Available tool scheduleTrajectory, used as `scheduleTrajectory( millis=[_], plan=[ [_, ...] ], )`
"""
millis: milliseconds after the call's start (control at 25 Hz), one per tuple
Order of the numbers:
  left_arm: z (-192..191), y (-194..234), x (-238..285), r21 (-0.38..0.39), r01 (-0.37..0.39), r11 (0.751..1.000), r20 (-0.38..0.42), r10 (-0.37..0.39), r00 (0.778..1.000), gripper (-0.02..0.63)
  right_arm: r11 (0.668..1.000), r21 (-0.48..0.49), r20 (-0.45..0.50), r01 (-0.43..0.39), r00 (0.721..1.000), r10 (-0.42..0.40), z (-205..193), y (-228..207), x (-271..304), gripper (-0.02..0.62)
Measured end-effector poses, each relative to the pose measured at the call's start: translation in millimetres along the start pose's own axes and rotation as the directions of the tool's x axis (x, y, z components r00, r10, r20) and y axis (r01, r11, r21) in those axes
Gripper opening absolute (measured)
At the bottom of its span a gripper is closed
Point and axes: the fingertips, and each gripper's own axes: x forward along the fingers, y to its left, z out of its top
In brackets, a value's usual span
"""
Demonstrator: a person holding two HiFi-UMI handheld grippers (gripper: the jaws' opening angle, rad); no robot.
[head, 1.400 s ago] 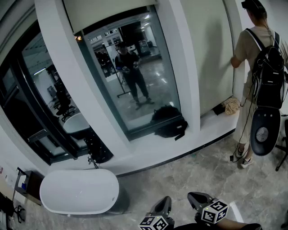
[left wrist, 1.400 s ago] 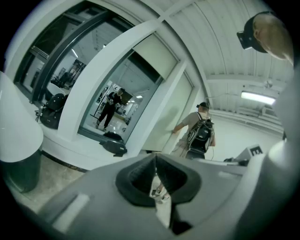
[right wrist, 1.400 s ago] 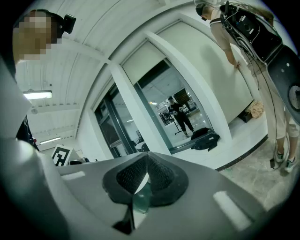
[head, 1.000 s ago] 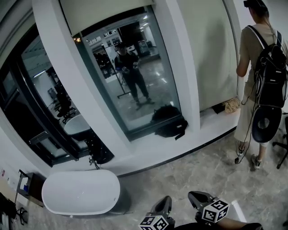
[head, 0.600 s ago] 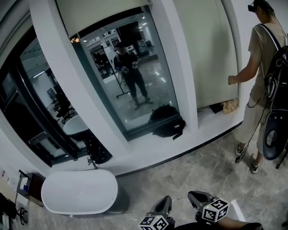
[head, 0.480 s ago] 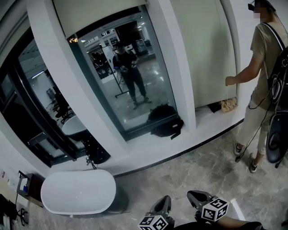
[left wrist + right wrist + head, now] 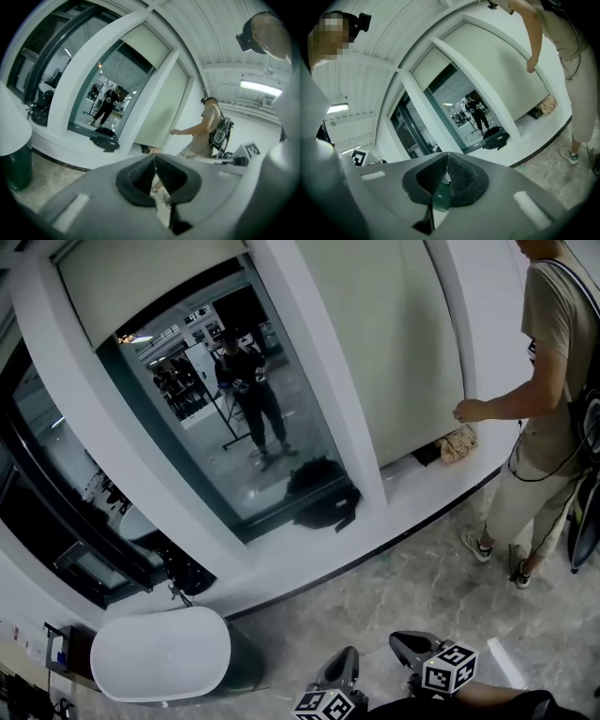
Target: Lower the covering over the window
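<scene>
Grey stone floor lies nearest, under the left gripper [image 7: 339, 669] and right gripper [image 7: 405, 645], both clenched on nothing. Beyond the white bathtub [image 7: 159, 652], the cream roller blind [image 7: 141, 277] sits high over the middle window (its right-hand neighbour [image 7: 375, 343] hangs nearly down). It is probably light, limp fabric, best gripped at the bottom hem. Its roller is cut off, and no pull cord can be made out.

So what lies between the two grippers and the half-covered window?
Head view: bare grey stone floor, then a white raised ledge with a black bag by the window.
</scene>
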Motion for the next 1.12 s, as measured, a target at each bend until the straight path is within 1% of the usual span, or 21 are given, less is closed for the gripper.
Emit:
scheduleTrajectory(
  millis=[120, 320, 440, 560, 680, 760, 840, 920, 1000, 1120],
  plan=[
    [4.0, 1.1, 8.9, 0.002, -0.022, 1.0, -0.004, 0.022, 1.0, 0.005, 1.0, 0.024, 0.007, -0.007, 1.0, 0.006, 5.6, -10.3, 2.0, 0.008],
    [9.5, 16.5, 36.2, -0.007, -0.028, 1.0, -0.014, 0.027, 1.0, 0.005, 0.999, 0.03, 0.008, -0.016, 1.0, 0.016, 15.1, -27.8, 26.0, 0.008],
    [10.5, 38.6, 62.9, -0.025, -0.018, 1.0, -0.029, 0.017, 0.999, 0.005, 0.999, 0.033, 0.001, 0.013, 1.0, -0.013, 19.7, -48.3, 49.3, 0.008],
    [28.7, 62.8, 98.1, -0.033, 0.013, 0.999, -0.036, -0.014, 0.999, 0.005, 0.998, 0.02, 0.01, 0.055, 0.998, -0.055, 34.5, -68.2, 85.9, 0.008],
    [54.5, 103.0, 137.6, -0.043, 0.051, 0.998, -0.029, -0.052, 0.998, 0.005, 0.996, -0.005, 0.027, 0.09, 0.996, -0.089, 55.0, -82.2, 137.6, 0.008],
    [79.1, 133.0, 158.4, -0.053, 0.079, 0.995, -0.03, -0.081, 0.996, 0.005, 0.994, -0.018, 0.046, 0.11, 0.993, -0.109, 70.5, -81.9, 177.3, 0.008],
    [112.7, 151.9, 170.4, -0.027, 0.101, 0.995, -0.034, -0.102, 0.994, 0.005, 0.993, -0.038, 0.076, 0.115, 0.991, -0.112, 86.8, -74.2, 214.7, 0.008],
    [134.9, 173.4, 183.3, -0.003, 0.115, 0.993, -0.028, -0.115, 0.993, 0.005, 0.992, -0.052, 0.095, 0.115, 0.989, -0.11, 100.2, -74.0, 250.9, 0.008],
    [141.7, 207.1, 198.7, -0.022, 0.11, 0.994, -0.016, -0.11, 0.994, 0.005, 0.992, -0.042, 0.105, 0.121, 0.988, -0.116, 110.0, -82.3, 286.6, 0.008],
    [153.4, 247.3, 216.1, -0.081, 0.054, 0.995, -0.036, -0.058, 0.998, 0.005, 0.991, -0.042, 0.097, 0.129, 0.987, -0.125, 120.1, -93.3, 329.3, 0.008]
  ],
)
